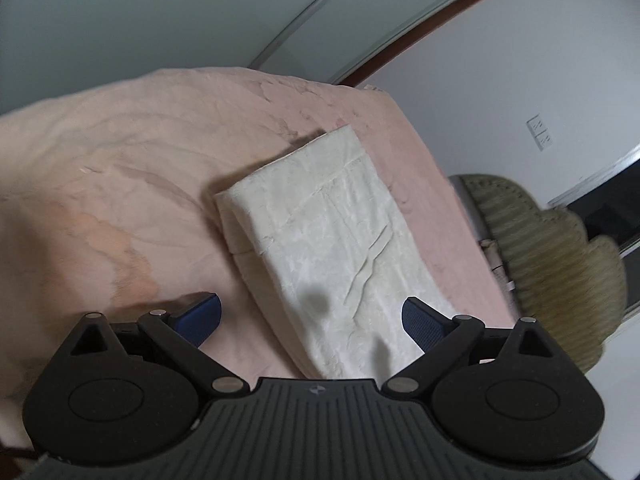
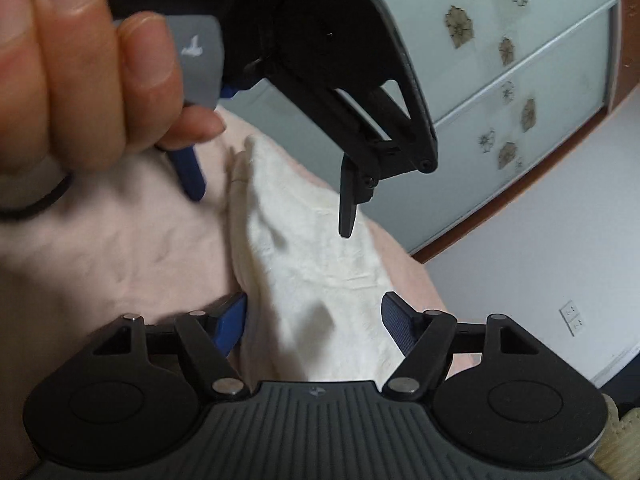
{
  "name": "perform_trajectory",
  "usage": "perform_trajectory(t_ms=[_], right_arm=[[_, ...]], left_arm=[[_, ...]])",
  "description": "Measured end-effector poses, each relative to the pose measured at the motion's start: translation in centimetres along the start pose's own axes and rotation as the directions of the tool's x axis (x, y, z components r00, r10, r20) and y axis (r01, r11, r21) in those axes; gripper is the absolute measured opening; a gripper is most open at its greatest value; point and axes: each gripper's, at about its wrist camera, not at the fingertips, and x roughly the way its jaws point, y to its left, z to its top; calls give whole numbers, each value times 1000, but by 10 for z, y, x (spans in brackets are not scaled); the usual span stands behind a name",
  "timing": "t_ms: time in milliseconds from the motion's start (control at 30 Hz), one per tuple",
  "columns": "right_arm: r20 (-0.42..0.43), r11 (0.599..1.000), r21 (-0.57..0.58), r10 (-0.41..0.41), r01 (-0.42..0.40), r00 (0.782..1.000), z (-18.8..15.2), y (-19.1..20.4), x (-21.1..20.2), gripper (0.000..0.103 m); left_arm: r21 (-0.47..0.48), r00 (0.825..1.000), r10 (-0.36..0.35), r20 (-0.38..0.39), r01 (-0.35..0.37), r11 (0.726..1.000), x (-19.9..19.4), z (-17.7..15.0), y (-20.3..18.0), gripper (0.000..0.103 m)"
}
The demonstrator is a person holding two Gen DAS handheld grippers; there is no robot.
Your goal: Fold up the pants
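Note:
The cream pants [image 1: 332, 240] lie folded into a thick rectangle on the pink bed cover [image 1: 120, 184]. My left gripper [image 1: 312, 316] is open and empty, hovering above the near end of the fold. In the right wrist view the same pants [image 2: 312, 264] run away from my right gripper [image 2: 314, 318], which is open and empty above them. The left gripper [image 2: 272, 196] also shows there from the side, held above the pants by a hand [image 2: 80, 72], its fingers spread apart.
The bed's right edge [image 1: 452, 216] drops off beside the pants. A wicker chair [image 1: 560, 264] stands past that edge. A sliding wardrobe door with flower prints [image 2: 500, 80] is behind the bed, with a white wall and socket [image 2: 572, 318] to the right.

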Motion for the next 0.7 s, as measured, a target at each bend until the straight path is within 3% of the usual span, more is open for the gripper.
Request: perform_trajectory(t_ms=[100,200,267,333,400,433,500,567,600,667,700], right_arm=[[14,992,126,1,-2,1000,0,-20,1,73],[40,957,281,64,-73,997,0,-50,-3,73],[94,896,400,171,-194,981,-4,-77,-10,73],[129,814,521,223,-258,966,-9,-103,-10,73],[98,740,618,261,-265,960,-15,-121,5,73],[55,737,630,273,-245,960,-16,-124,15,73],[-57,774,602,289,-198,956,-20,-117,38,74],[-139,784,578,369,-227,919,-26,-105,61,73],[-120,772,592,367,-230,922,-30,-104,62,73],[-103,746,619,387,-246,916,-30,-112,62,73],[-76,730,633,392,-259,917,-31,-117,60,73]], left_arm=[[-42,998,-56,-12,56,998,8,6,2,98],[-95,992,-126,-26,123,988,22,14,4,97],[-117,992,-126,-22,123,985,31,18,4,97],[-134,992,-125,-12,122,983,37,21,1,98],[-121,993,-120,-12,118,986,40,24,-2,98],[-112,994,-112,-14,110,988,41,24,-3,98],[-85,995,-102,-9,101,991,44,24,-6,96],[-55,997,-72,-2,72,996,44,23,-11,82],[-34,999,-49,4,49,998,44,22,-13,76],[34,999,30,23,-31,999,42,19,-20,32],[73,997,69,39,-72,995,42,17,-24,23]])
